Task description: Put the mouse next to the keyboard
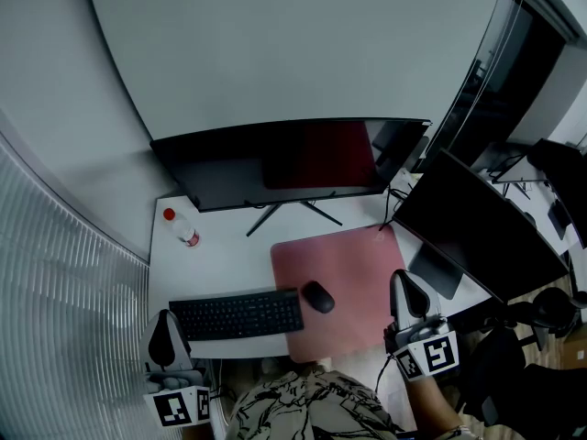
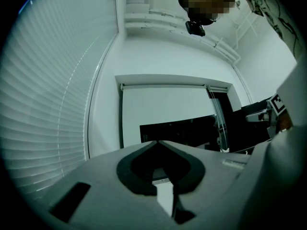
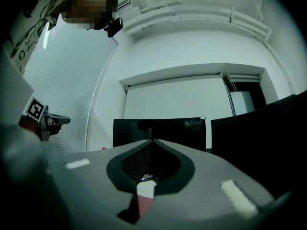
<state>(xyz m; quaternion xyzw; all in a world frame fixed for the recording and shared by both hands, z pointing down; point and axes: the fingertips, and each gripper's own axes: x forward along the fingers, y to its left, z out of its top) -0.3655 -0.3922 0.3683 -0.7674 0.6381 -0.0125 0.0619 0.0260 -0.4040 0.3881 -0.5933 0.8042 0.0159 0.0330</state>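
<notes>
While held level at desk (image 1: 220, 257) edge, left gripper (image 1: 166, 324) and right gripper (image 1: 405, 287) both pinched closed, nothing inside. Mouse (image 1: 318, 297) sits on pink mat (image 1: 359, 262), just right of keyboard (image 1: 237, 314).

The right gripper (image 3: 153, 141), jaws together, faces a dark monitor (image 3: 184, 131).

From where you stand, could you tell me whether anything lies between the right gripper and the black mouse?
Nothing visible does: only bare pink mouse mat lies between the right gripper and the black oval mouse, which sits close beside the black keyboard.
</notes>
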